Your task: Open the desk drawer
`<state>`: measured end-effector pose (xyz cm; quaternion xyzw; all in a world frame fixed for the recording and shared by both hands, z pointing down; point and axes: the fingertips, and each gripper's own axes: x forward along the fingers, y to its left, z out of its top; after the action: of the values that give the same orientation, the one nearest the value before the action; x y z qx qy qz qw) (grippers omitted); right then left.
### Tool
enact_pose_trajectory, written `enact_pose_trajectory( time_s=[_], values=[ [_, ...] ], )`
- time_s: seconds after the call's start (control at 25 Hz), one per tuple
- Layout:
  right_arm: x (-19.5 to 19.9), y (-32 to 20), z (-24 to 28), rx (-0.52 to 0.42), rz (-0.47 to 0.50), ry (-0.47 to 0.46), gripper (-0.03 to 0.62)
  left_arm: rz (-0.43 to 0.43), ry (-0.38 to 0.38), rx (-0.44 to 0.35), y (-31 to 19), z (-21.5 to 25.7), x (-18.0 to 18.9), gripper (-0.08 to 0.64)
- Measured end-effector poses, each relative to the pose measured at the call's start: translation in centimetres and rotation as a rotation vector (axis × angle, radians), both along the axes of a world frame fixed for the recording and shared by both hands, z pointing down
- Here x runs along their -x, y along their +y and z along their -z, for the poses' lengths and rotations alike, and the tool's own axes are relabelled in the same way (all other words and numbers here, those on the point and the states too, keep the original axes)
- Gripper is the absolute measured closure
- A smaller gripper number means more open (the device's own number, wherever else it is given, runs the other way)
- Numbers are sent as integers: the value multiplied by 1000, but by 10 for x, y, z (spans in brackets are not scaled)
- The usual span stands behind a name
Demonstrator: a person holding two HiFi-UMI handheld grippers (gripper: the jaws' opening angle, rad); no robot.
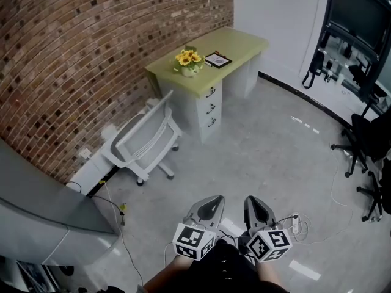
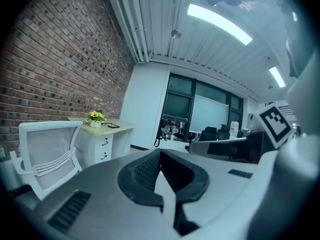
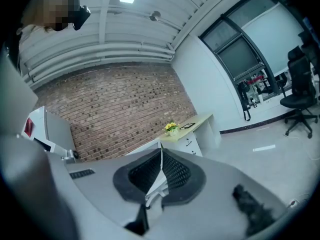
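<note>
Sitting well away at twelve o'clock is the desk drawer point(image 1: 210, 94). My left gripper point(image 1: 210, 204) and right gripper point(image 1: 256, 207) are pressed together, empty.

Far-off desk drawers point(image 1: 211, 107) too small for detail; black office chairs point(image 1: 368, 140) partly beyond the right edge.

One desk point(image 1: 235, 41), three drawers point(image 1: 206, 107), one flowerpot point(image 1: 189, 71)

The left gripper point(image 1: 209, 207) and right gripper point(image 1: 257, 207) are held low and close side by side before the person, tips pointing forward; each has its jaws pressed together, with nothing between them.
</note>
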<state>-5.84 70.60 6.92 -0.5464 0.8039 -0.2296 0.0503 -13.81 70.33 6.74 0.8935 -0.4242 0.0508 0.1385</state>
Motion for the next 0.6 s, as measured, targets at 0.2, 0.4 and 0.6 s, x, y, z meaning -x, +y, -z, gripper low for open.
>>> enact_pose_trajectory(
  time_s=[0.2,0.4,0.6],
  values=[
    [-4,-6,-4,15,-3,-17,580,8,-4,21,-10,-6,-3,551],
    [-10,-28,-15,39,-6,-2,580,11,1,33,-35,-10,-7,551],
    [-21,-76,-13,23,-48,3,580,16,-9,29,-75,-11,-4,551]
  ],
)
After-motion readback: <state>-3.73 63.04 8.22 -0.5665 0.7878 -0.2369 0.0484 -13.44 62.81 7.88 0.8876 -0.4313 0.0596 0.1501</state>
